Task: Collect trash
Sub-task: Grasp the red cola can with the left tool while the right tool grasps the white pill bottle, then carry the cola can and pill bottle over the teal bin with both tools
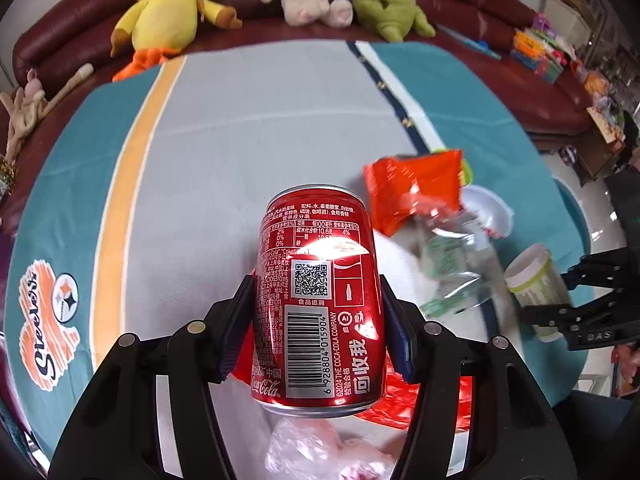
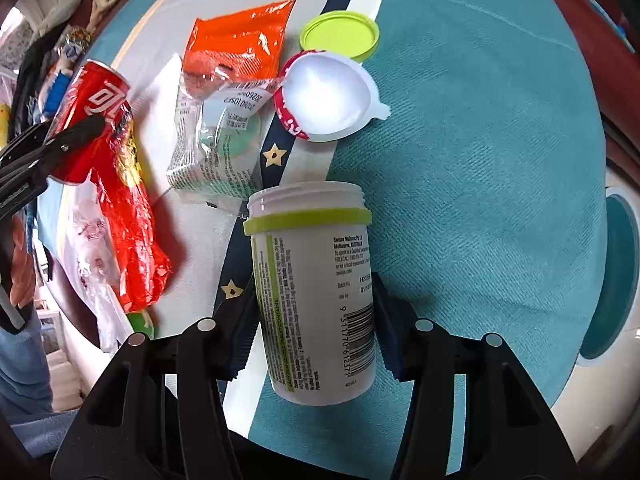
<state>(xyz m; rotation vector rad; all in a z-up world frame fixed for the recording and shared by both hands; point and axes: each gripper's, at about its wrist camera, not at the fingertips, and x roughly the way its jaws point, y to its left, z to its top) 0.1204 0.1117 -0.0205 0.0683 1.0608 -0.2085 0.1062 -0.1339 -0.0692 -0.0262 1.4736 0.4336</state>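
- Left wrist view: my left gripper [image 1: 316, 320] is clamped on a red Coca-Cola can [image 1: 318, 300], pads on its two sides, can held above the striped tablecloth [image 1: 240, 120]. To its right lie an orange snack wrapper [image 1: 416, 192], a clear plastic package [image 1: 460, 264] and a white cup [image 1: 490, 210]. I judge the smooth round wall a slip risk: a tilt or a jolt could let the can slide out through the pads.
- Same view: a crumpled clear bag [image 1: 320, 452] and red foil [image 1: 404, 400] lie under the can; lowering here could snag or push them.
- Right wrist view: my right gripper [image 2: 314, 336] is clamped on a white supplement jar [image 2: 312, 296] with a green neck band, mouth open, lid off. The green lid [image 2: 340, 36] lies well apart, beyond the cup. If anything remains inside, tipping the jar would spill it; I cannot see in.
- Difference between views: only the right shows the lid whole, the cup's empty bowl, and the red foil bag [image 2: 128, 216] at full length. Only the left shows the plush toys [image 1: 168, 4] on the sofa [image 1: 500, 20] and the can's contact points.
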